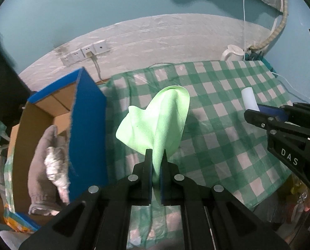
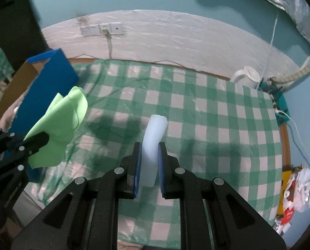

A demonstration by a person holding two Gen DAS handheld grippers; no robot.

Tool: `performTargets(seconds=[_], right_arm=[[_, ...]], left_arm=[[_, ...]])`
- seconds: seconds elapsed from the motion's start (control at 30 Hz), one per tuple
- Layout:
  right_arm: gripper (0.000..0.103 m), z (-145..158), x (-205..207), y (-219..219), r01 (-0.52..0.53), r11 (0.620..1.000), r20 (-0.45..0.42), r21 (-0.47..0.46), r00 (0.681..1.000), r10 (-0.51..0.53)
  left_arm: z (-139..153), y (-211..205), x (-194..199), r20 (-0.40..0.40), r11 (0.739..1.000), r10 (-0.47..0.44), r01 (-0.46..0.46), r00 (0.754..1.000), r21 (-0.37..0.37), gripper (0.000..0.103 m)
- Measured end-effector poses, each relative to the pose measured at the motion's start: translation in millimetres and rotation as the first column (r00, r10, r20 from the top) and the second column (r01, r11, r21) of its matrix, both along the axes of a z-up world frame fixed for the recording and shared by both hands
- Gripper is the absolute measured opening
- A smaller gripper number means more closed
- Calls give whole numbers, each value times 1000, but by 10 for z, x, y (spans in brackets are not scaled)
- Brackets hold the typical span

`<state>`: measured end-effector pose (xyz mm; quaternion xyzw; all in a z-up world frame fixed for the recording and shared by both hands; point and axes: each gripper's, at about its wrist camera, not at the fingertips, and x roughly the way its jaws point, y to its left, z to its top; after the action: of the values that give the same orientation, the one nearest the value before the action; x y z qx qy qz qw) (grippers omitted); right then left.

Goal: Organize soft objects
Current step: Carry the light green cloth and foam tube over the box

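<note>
My left gripper (image 1: 156,153) is shut on a light green cloth (image 1: 155,123), which hangs in folds above the checked table. From the right wrist view the same green cloth (image 2: 59,123) shows at the left, pinched in the left gripper (image 2: 41,138). My right gripper (image 2: 150,145) is shut on a pale white soft strip (image 2: 153,137) that curves up between its blue pads. In the left wrist view that white strip (image 1: 249,101) sticks out of the right gripper (image 1: 252,114) at the right edge. Both are lifted off the tablecloth.
A blue-sided cardboard box (image 1: 86,125) stands at the table's left, with grey and white fabric (image 1: 48,158) inside. The green-and-white checked tablecloth (image 2: 207,114) covers the table. A white kettle (image 2: 246,76) and cables sit at the far right corner; wall sockets (image 2: 102,29) behind.
</note>
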<state>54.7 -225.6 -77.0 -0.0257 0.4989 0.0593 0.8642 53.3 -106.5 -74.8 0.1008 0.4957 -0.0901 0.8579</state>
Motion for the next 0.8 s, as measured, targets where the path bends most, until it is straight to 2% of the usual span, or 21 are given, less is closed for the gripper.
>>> performTargets(seconds=[0.43, 0.8], right_arm=[[13, 324, -88, 627, -147, 989, 49, 23, 988, 146], [13, 458, -68, 1159, -244, 969, 65, 36, 968, 242]], left_arm=[[264, 427, -225, 57, 999, 52, -52, 997, 10, 5], [423, 878, -330, 98, 994, 113, -113, 989, -4, 5]])
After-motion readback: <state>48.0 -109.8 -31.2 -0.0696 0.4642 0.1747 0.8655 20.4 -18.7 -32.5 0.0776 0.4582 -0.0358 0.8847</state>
